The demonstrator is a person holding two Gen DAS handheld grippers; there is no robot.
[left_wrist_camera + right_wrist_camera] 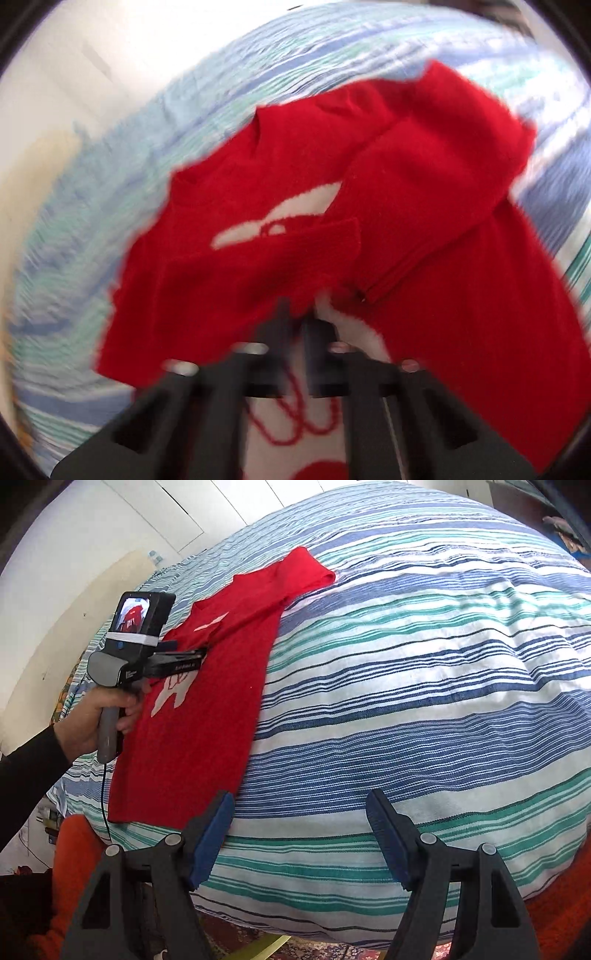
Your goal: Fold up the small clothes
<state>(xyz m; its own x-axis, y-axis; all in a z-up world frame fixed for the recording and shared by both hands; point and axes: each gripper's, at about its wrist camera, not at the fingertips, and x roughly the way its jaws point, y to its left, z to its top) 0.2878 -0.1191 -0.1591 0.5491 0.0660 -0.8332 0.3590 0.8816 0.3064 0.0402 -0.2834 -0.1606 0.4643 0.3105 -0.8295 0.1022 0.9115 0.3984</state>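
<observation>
A small red sweater [207, 686] w/ a white knitted figure on the front is lying on a striped bedspread [424, 672], toward the left side of the bed as the right wrist cam sees it. Its body is stretching flat down toward the near edge; one sleeve [310, 572] is reaching out up and to the right, cuff resting on the blue, green and white stripes.

In the left wrist view, which is badly blurred, the red knit [332, 206] is bunching up: one sleeve is lying folded across the chest over part of the white pattern, and a thick fold of red is draping across the right half. The left gripper [295, 314] is sitting w/ its jaws pressed together and red fabric is gathering right at the tips, so it looks like it's pinching the sweater, though the blur makes the exact contact hard to judge. From the right wrist cam the same tool [201, 653] is pointing across the chest of the sweater, a small screen on top, a cable hanging from the handle. The person's left hand [99, 720] is wrapping the handle, black sleeve [26, 775] behind it.

The right gripper [299, 812] is hovering over the near edge of the bedspread, just beside the sweater's hem, jaws standing wide apart w/ nothing between the blue pads [212, 842].

Something orange [74, 849] is showing below the bed edge, and white wall panels [92, 535] are rising behind it.
</observation>
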